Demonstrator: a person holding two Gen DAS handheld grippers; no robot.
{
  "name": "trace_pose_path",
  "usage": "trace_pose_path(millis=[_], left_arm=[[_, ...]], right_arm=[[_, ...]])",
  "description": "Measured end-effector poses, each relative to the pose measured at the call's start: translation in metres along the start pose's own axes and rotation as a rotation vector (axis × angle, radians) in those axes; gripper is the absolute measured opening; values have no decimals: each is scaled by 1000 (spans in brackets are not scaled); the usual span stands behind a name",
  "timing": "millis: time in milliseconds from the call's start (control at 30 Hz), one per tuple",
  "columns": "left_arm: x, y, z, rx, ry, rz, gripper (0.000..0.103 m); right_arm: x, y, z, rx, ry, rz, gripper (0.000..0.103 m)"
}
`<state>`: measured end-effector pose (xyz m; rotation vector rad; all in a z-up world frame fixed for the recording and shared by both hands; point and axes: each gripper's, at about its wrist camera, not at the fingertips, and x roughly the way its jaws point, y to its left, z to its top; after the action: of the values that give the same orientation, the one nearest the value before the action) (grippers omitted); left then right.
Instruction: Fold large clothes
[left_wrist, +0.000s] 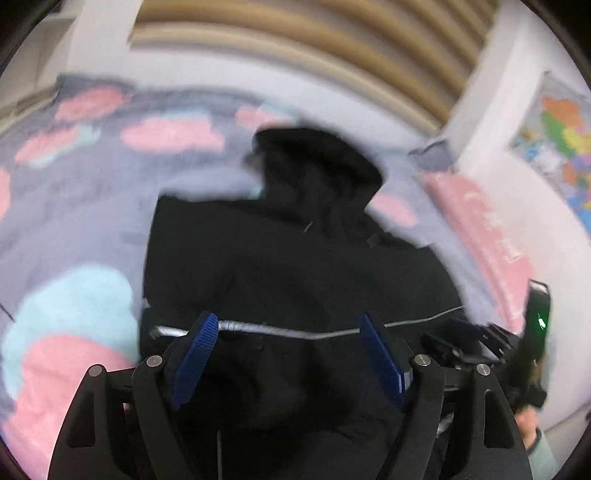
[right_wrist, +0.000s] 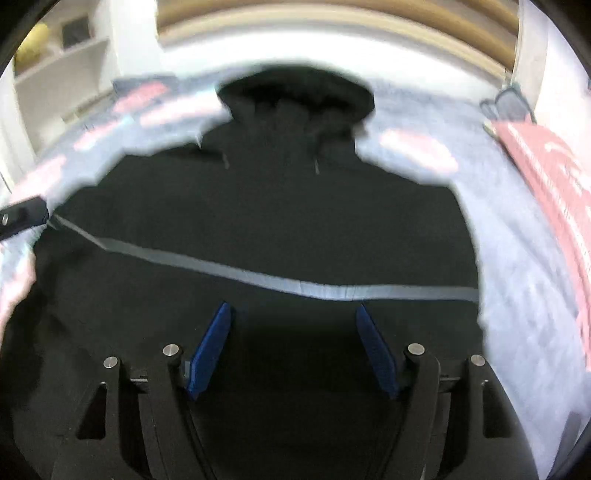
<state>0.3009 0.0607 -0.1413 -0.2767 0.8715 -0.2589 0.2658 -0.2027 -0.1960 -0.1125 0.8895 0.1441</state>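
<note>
A black hooded jacket (left_wrist: 295, 258) with a grey reflective stripe (left_wrist: 325, 334) lies on a bed, hood pointing away. It also fills the right wrist view (right_wrist: 280, 206), with its stripe (right_wrist: 332, 291) running across. My left gripper (left_wrist: 288, 325) is open and empty over the jacket's lower part, its blue pads (left_wrist: 199, 350) wide apart. My right gripper (right_wrist: 293, 314) is open and empty just above the jacket below the stripe. The right gripper's body shows at the right edge of the left wrist view (left_wrist: 480, 343). Both views are blurred.
The bed has a grey blanket with pink and teal clouds (left_wrist: 74, 295). A pink pillow (left_wrist: 480, 229) lies at the right by a white wall with a coloured map (left_wrist: 561, 147). A slatted headboard (left_wrist: 332, 44) is behind; white shelves (right_wrist: 55, 74) stand far left.
</note>
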Motion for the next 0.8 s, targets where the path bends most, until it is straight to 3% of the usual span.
trace_pose_path(millis=[67,267,433,567,700,800], left_arm=[[39,18,-10,-47,107,77,75],[58,7,-22,52,81,175,76],[43,16,-31,47,-15,79,76],[33,17,-26,11,-19,37,76],[10,4,-10,37,9,75,76],[-12,-12,16,62,18,81,76]], right_arm=[[7,-4,-16,-8,-47,17,73],[5,3,-24,-30,-81,-25,73],[-3,-7,-36,12,-121,26,73],[3,0,-28,7,-110,2,74],[1,2,-14,5,-23,-18,67],[-19,-5,6,59,83,47,66]])
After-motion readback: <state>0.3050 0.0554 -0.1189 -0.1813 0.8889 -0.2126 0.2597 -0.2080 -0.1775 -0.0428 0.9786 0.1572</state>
